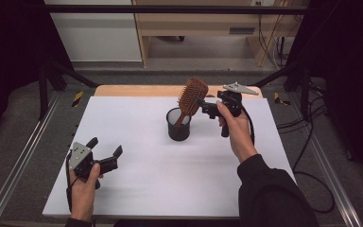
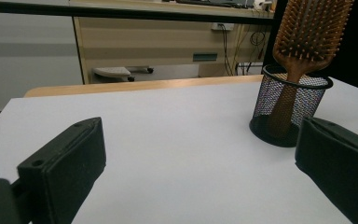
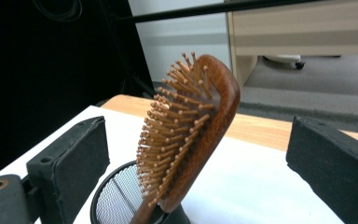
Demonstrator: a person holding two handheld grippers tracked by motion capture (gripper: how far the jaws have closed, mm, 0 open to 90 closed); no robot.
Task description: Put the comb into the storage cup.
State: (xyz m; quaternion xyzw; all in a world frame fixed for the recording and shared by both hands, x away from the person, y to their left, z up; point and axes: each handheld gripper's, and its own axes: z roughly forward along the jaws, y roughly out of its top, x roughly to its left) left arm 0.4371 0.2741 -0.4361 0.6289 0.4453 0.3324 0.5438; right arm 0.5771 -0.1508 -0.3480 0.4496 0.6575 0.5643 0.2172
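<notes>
A wooden paddle hairbrush (image 1: 192, 96) stands handle-down in a black mesh cup (image 1: 178, 125) at the middle back of the white table (image 1: 137, 184), leaning to the right. My right gripper (image 1: 203, 108) is held just right of the brush head, open. In the right gripper view the brush (image 3: 209, 116) rises between the jaws, clear of both pads, above the cup (image 3: 116, 196). My left gripper (image 1: 105, 147) is open and holds nothing near the table's front left. Its own view looks at the cup (image 2: 289, 107) and brush (image 2: 312, 32) farther off.
The white table ends in a wooden strip (image 1: 137, 90) at the back. Beyond stand a light wooden desk (image 1: 194, 23) and a white cabinet (image 1: 99, 33). Cables (image 1: 307, 142) trail on the floor at the right. Metal rails (image 1: 23, 156) run along the table's left side.
</notes>
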